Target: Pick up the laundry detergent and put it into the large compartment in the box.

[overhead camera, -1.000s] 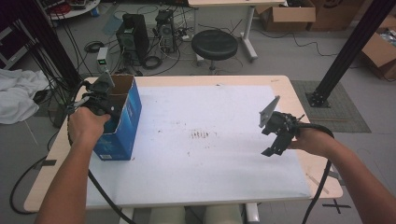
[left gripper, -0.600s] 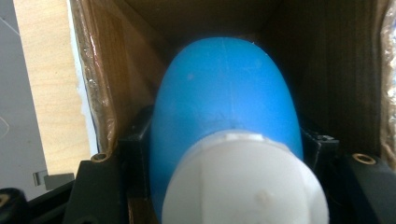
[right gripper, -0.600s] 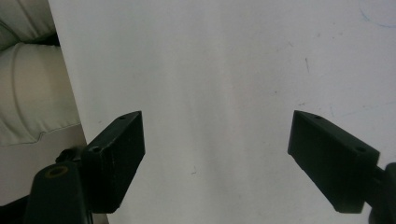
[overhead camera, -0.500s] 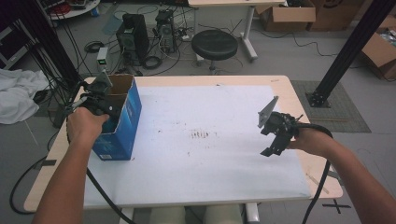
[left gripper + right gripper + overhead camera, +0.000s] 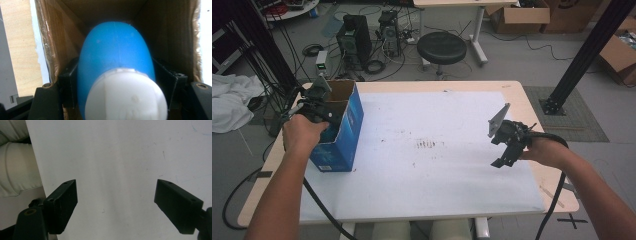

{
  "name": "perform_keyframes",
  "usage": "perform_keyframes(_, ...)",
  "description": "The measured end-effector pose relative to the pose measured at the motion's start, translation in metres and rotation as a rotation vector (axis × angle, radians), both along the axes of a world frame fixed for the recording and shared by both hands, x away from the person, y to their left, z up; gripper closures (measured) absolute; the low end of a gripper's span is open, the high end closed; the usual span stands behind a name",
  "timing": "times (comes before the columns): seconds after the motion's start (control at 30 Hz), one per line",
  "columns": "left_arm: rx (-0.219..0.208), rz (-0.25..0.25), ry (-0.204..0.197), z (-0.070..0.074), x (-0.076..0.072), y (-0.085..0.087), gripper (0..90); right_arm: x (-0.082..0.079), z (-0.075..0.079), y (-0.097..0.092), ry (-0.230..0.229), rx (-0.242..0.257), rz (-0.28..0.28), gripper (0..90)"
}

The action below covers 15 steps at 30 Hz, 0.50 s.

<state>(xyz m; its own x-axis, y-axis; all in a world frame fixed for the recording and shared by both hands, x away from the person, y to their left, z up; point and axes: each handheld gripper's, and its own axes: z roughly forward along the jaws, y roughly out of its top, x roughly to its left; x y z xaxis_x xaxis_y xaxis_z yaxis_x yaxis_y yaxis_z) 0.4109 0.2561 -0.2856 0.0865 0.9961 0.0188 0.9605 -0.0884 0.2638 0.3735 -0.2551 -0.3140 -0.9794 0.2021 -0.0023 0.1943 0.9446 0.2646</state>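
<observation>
Change: left gripper (image 5: 117, 82) jaws had just been opening around the blue white-capped plastic bottle (image 5: 116, 62); hands unmoved.
Grip: seemingly loosened (pads' contact unclear).
Right gripper (image 5: 116, 202): spread, empty.
Advice: release low inside the blue cardboard box (image 5: 343, 131).

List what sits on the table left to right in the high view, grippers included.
Left gripper, over the open top of the blue box → blue box on the white sheet's left edge → brown marks mid-sheet on the white sheet → right gripper, jaws open, nothing between them.
</observation>
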Motion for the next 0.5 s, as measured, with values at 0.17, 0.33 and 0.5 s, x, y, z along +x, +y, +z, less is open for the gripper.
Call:
perform_keyframes(0.17, -0.001, -0.003, -0.011, 0.004, -0.001, -0.001, 30.3, -0.001, 0.001, 0.0, -0.004, 0.002, 0.0, 18.6)
perform_keyframes(0.33, 0.006, 0.002, -0.036, 0.01, -0.002, 0.0, 29.2, -0.002, 0.002, 0.0, -0.003, 0.002, 0.003, 18.7)
perform_keyframes(0.5, -0.004, 0.005, -0.055, 0.018, -0.004, 0.003, 27.6, -0.002, 0.002, 0.001, -0.004, 0.002, 0.003, 18.7)
